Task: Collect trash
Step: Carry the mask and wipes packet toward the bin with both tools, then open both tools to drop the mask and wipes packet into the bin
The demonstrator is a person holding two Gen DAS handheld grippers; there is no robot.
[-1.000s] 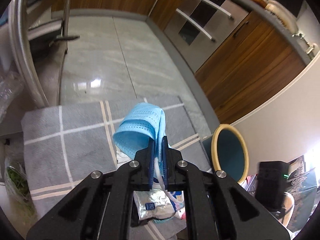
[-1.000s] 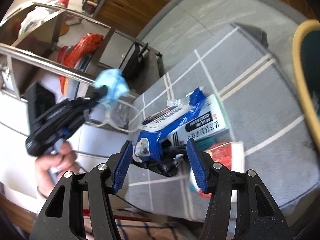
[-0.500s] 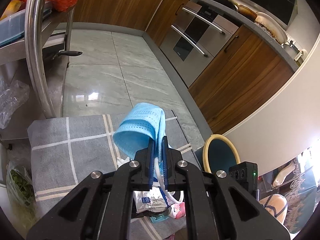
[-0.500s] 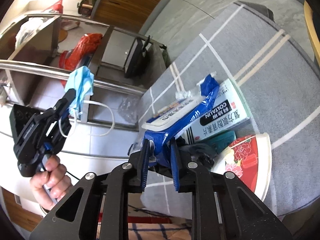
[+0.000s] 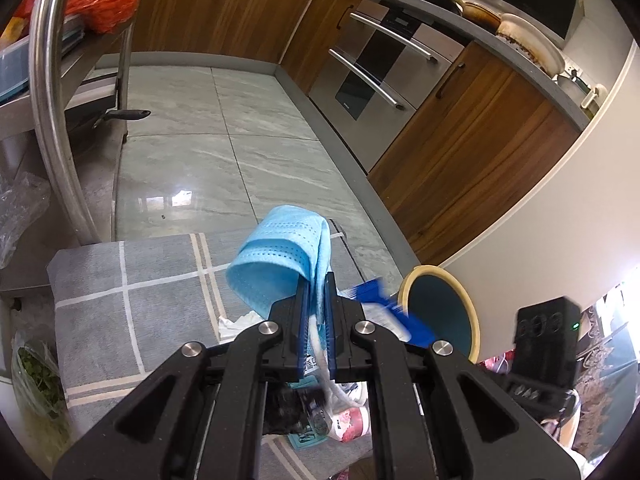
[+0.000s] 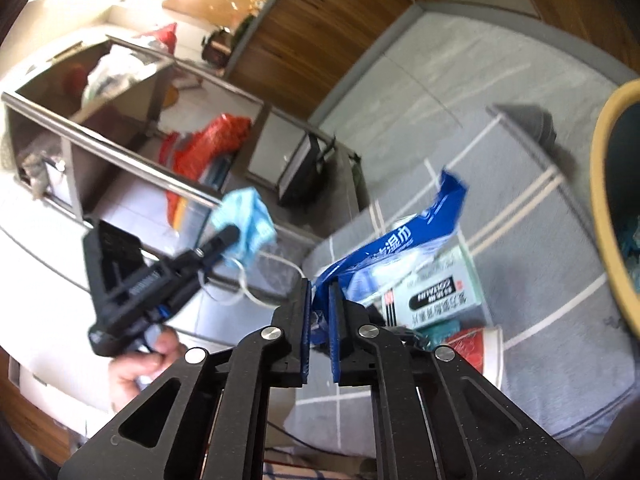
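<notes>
My left gripper (image 5: 317,280) is shut on a light blue face mask (image 5: 280,256), held up above the grey rug (image 5: 132,300); its white ear loops hang down. The mask also shows in the right wrist view (image 6: 246,224). My right gripper (image 6: 320,292) is shut on a blue and white wrapper (image 6: 400,244), lifted off the rug; the wrapper also shows in the left wrist view (image 5: 380,300). A teal bin with a yellow rim (image 5: 440,312) stands right of the rug. A white medicine box (image 6: 436,296) and a red and white cup (image 6: 480,352) lie on the rug.
A steel shelf rack (image 5: 52,100) with a red bag (image 5: 100,0) stands at the left. Wooden cabinets and an oven (image 5: 380,76) line the far side of the tiled floor. A bag of greens (image 5: 36,380) lies at the rug's left edge.
My right gripper has closed on the blue wrapper and lifted it off the rug. My left gripper has risen a little with the mask.
</notes>
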